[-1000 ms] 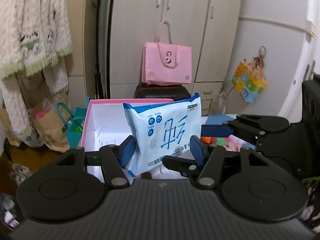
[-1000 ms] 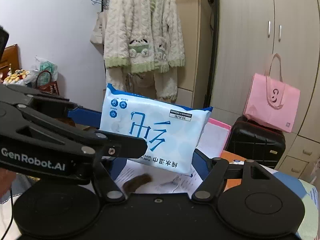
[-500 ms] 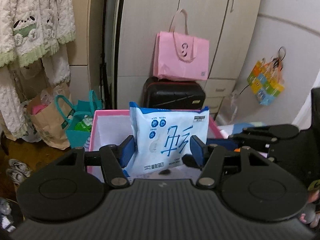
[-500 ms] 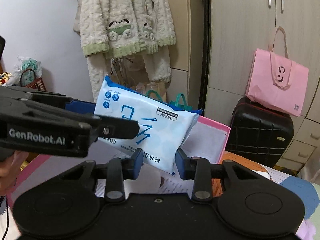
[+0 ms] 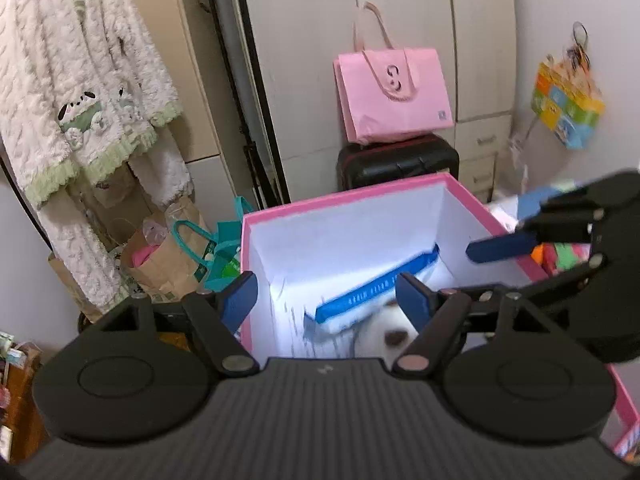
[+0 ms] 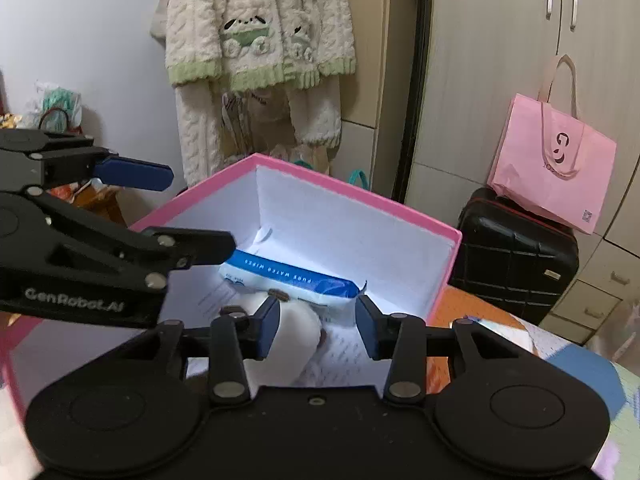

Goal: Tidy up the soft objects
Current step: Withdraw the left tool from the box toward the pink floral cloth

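Note:
A blue and white pack of wet wipes lies inside the pink box with white walls, against its far corner; it also shows in the right wrist view inside the box. A white plush toy lies in the box in front of the pack. My left gripper is open and empty above the box's near side. My right gripper is open and empty above the plush toy.
A pink tote bag sits on a black suitcase behind the box. A knitted cardigan hangs on the left. Paper and teal bags stand on the floor. A colourful sheet lies right of the box.
Both grippers held the wipes pack above the box. They have opened and the pack has dropped into the box, where it now lies. Both views have tilted down.

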`<state>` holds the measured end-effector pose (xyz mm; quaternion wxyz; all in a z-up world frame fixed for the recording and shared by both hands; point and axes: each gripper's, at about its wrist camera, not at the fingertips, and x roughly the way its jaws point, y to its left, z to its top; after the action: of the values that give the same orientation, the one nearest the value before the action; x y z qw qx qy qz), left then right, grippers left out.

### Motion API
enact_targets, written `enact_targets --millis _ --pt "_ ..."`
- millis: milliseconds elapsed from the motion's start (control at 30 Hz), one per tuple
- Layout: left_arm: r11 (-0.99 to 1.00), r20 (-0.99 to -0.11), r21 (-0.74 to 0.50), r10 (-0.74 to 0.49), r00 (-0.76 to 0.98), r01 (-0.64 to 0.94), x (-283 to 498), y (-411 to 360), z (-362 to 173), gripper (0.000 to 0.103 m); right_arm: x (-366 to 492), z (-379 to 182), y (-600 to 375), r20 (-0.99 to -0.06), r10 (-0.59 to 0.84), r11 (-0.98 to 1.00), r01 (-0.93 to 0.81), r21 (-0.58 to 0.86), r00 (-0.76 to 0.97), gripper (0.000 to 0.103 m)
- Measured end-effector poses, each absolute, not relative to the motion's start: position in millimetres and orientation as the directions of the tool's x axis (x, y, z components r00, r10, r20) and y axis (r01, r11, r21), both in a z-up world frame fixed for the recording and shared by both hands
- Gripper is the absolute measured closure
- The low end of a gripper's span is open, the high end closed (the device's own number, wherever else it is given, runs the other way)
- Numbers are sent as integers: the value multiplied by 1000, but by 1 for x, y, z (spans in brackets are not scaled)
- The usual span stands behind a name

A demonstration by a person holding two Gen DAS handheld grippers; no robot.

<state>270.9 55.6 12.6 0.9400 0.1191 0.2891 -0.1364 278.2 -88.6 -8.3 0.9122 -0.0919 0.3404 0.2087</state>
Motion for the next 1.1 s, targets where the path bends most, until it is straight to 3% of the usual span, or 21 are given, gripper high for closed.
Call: enact_targets --millis 333,1100 --pt "926 -629 73 -247 737 372 226 68 29 28 227 11 -93 -670 329 876 -480 -47 666 51" --pt "846 -611 126 -345 713 518 105 55 64 25 100 56 -129 -614 403 825 -560 -78 679 50"
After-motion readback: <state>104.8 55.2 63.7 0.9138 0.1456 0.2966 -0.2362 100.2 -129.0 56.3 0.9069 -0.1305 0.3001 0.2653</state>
